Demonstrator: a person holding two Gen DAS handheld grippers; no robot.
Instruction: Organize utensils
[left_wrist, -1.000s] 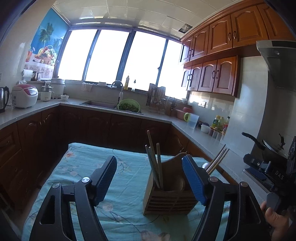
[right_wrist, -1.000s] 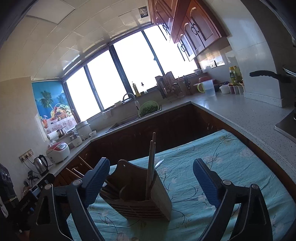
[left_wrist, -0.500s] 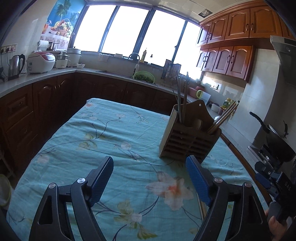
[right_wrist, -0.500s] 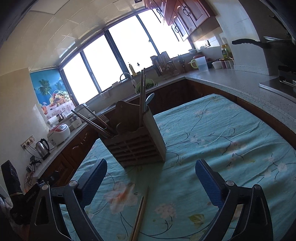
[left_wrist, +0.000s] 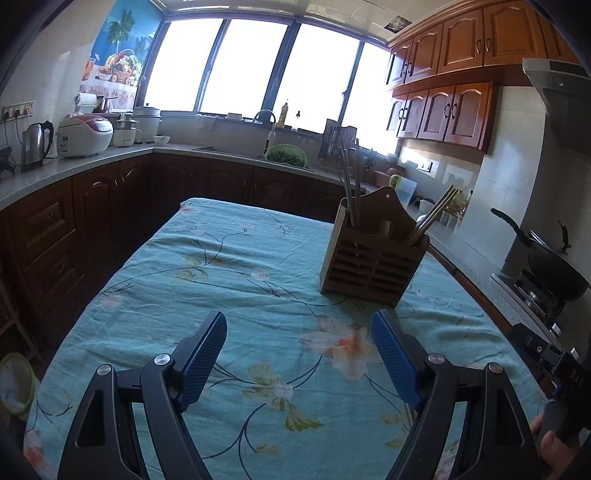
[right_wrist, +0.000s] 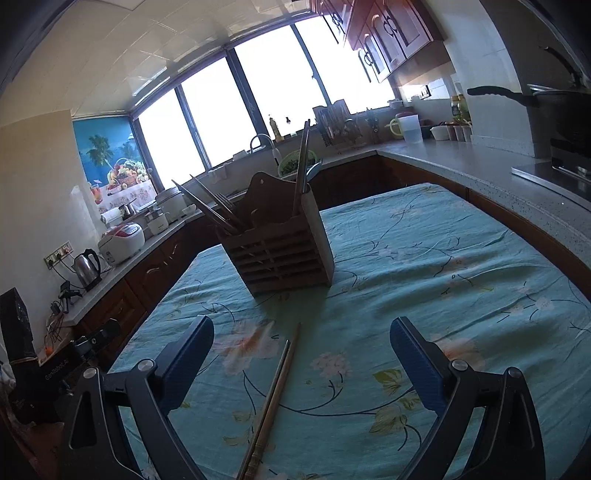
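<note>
Setting: kitchen with dark wood base cabinets, a bay of bright windows, a pale counter (left_wrist: 92, 160) along the walls
Table: covered in a teal floral tablecloth (left_wrist: 229, 273), standing in the middle of the room
Utensil holder (left_wrist: 373, 258): slatted wooden caddy with an arched back panel, upright on the cloth, toward the far right part of the table in the left wrist view, well apart from both grippers
Holder contents: two grey sticks (left_wrist: 351, 188) upright in one end compartment, metal chopsticks (left_wrist: 432, 214) leaning outward from the other end; in the right wrist view a fork (right_wrist: 225, 201) shows among the leaning pieces
Loose chopsticks (right_wrist: 275, 395): a pair lying side by side on the cloth near the table's near edge, tips pointing toward the holder, between the right gripper's fingers in that view but not touched
Left gripper (left_wrist: 297, 354): released, jaws wide, blue pads over bare cloth, nothing between them
Right gripper (right_wrist: 301, 358): released, jaws wide, nothing gripped, only the loose pair lying on the cloth below the gap
Hand (left_wrist: 554, 448): part of a person's hand at the lower right corner of the left wrist view, around a dark handle
Counter items: kettle (left_wrist: 35, 144) and rice cooker (left_wrist: 86, 134) on the left run, green colander (left_wrist: 286, 155) by the sink under the window
Stove side: black pan (left_wrist: 554, 266) on the hob along the right run
</note>
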